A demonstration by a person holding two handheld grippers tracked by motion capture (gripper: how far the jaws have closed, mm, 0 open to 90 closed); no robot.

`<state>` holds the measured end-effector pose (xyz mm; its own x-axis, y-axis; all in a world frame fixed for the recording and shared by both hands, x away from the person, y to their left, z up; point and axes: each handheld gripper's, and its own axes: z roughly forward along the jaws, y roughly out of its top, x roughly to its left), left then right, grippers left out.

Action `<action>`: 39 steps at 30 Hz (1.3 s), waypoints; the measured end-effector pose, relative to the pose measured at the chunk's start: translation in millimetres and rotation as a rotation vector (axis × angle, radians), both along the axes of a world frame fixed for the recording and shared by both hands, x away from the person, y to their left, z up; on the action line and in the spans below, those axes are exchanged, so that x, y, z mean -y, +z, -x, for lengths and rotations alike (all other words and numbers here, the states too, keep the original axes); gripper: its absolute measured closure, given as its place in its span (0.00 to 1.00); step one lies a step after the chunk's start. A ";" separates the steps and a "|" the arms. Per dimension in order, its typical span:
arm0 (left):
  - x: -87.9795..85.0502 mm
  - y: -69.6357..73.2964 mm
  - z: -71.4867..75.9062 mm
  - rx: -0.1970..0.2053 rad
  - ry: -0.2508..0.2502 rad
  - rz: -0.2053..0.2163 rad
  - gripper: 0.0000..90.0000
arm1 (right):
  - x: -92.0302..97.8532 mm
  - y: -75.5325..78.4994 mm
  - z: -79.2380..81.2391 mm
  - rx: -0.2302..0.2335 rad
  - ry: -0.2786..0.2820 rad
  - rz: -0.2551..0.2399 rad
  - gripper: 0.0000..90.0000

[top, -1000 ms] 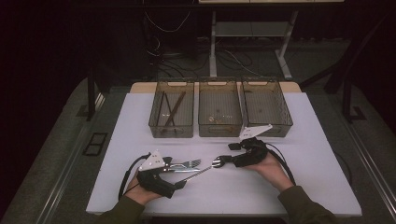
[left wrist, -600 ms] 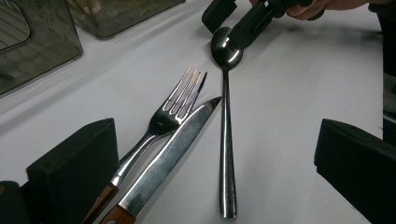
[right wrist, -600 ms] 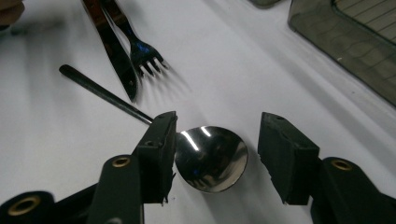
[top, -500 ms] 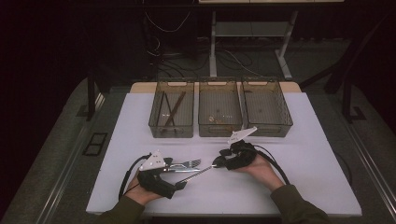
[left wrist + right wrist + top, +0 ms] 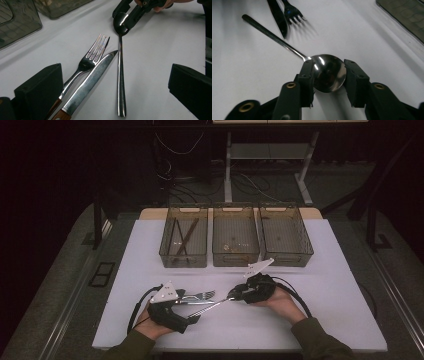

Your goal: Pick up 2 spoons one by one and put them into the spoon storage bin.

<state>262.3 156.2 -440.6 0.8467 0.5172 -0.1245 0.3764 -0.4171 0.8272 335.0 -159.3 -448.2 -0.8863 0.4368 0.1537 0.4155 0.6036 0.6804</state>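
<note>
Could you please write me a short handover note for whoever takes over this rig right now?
Right gripper: jaws closed on the bowl of the spoon, whose handle tip rests on the white table.
Left gripper: open, holding nothing, beside the fork and knife.
Bins: three at the back; the left bin holds dark sticks.
Done: spoon gripped.
Left: likely bin the spoon, then the fork and knife; which bin I cannot tell.
</note>
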 end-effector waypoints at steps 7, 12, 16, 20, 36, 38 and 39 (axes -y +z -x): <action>0.1 -0.1 0.1 -0.001 0.001 0.000 0.00 | 5.9 -0.2 1.1 -0.010 0.028 -0.007 0.80; 0.0 0.0 0.1 -0.001 0.000 0.000 0.00 | 12.7 -0.5 0.9 -0.033 0.057 -0.015 0.89; 0.2 0.1 0.2 0.000 -0.001 0.001 0.00 | 15.8 -0.7 2.3 -0.051 0.083 -0.016 0.95; 0.3 0.0 0.2 -0.002 0.000 0.002 0.00 | 16.3 -0.5 3.3 -0.058 0.095 -0.015 0.97; -0.6 0.8 0.2 0.001 -0.001 0.004 0.00 | 16.5 0.4 4.7 -0.062 0.075 -0.014 0.97; -0.8 0.8 0.1 0.001 0.001 0.005 0.00 | 16.8 1.2 5.3 -0.055 0.072 -0.015 0.98; -0.9 0.9 0.1 0.002 0.001 0.005 0.00 | 17.4 1.7 5.4 -0.053 0.072 -0.014 0.98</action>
<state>262.2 157.1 -439.7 0.8465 0.5173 -0.1260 0.3755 -0.4122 0.8301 329.6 -176.7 -446.5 -0.9058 0.3697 0.2067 0.4069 0.6238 0.6673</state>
